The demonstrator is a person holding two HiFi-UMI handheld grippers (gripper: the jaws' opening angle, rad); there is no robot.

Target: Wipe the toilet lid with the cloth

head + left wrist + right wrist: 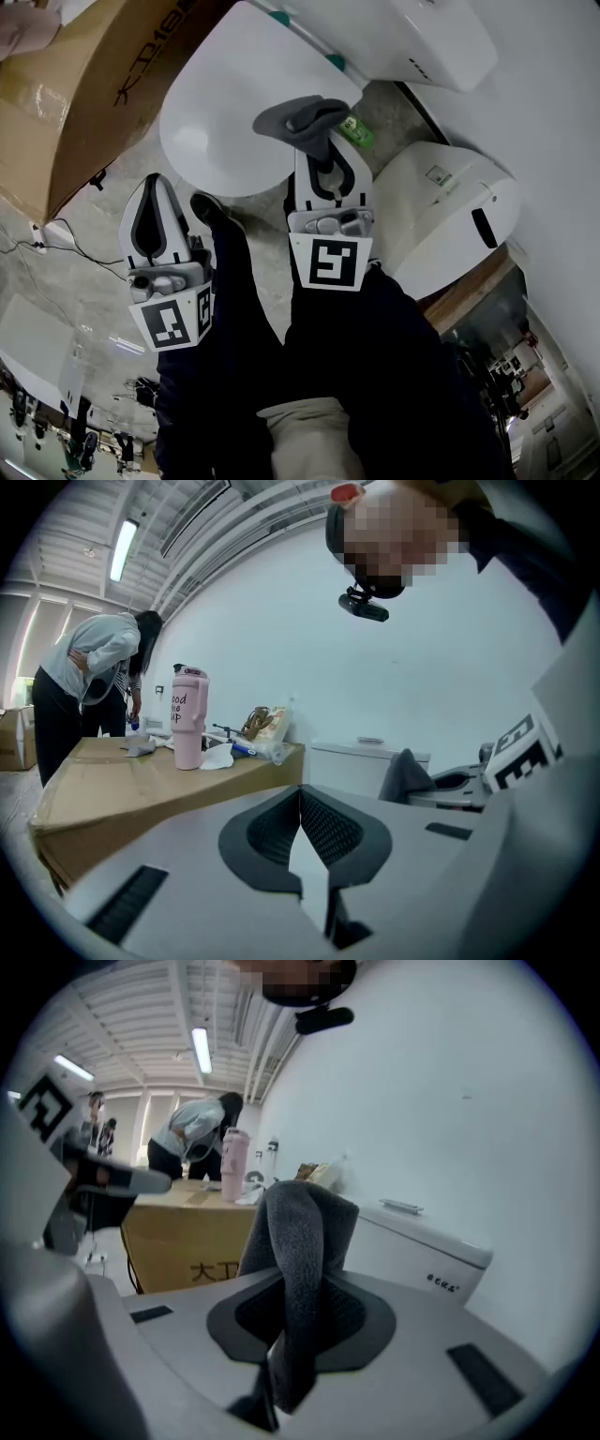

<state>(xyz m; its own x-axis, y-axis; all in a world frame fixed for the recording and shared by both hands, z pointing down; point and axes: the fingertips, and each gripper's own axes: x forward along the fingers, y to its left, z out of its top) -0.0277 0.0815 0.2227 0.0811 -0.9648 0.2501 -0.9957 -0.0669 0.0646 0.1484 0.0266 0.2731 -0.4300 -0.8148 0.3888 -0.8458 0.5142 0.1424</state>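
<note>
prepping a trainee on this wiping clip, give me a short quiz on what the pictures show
1. Multiple choice: what does the right gripper hold? A) a sponge B) the grey cloth C) nothing
2. True or false: the left gripper also grips the cloth.
3. Fill in: in the head view, the cardboard box lies on the person's ____ side of the toilet lid.

Key: 1 B; 2 false, its jaws are together on nothing; 3 left.

The left hand-held gripper (155, 183) and right hand-held gripper (323, 155) are shelled in white, lined with black ribbed pads (328, 829), and each is fitted with a cube (335, 262) bearing black-and-white square markers. Dark navy clothing (394, 375) is worn.
</note>
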